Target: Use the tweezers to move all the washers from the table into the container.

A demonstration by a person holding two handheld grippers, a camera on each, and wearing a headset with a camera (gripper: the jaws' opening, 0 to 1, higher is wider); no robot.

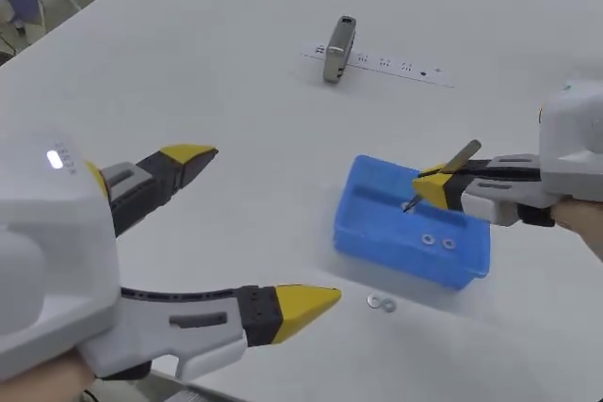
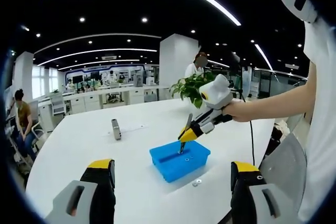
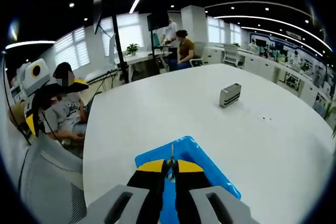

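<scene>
Two washers lie flat inside the blue container, toward its 4 o'clock corner in the head view. Two loose washers sit side by side on the white bench, just outside the container's near wall at its 7 o'clock. The tweezers slant with their long axis from 1 o'clock down to 7 o'clock, tips pointing into the container. Their middle is hidden inside the right claw, which is clamped on them, and the tips are too small to tell whether they carry anything. In the right gripper view the tweezers appear nearly end-on as a thin sliver between the closed yellow jaws, above the container. The hand behind this gripper is cut off at the 3 o'clock edge. The left claw hovers at 8 o'clock, jaws spread wide and holding nothing, aimed toward the container. At 12 o'clock a grey metal block rests at the end of a white strip
</scene>
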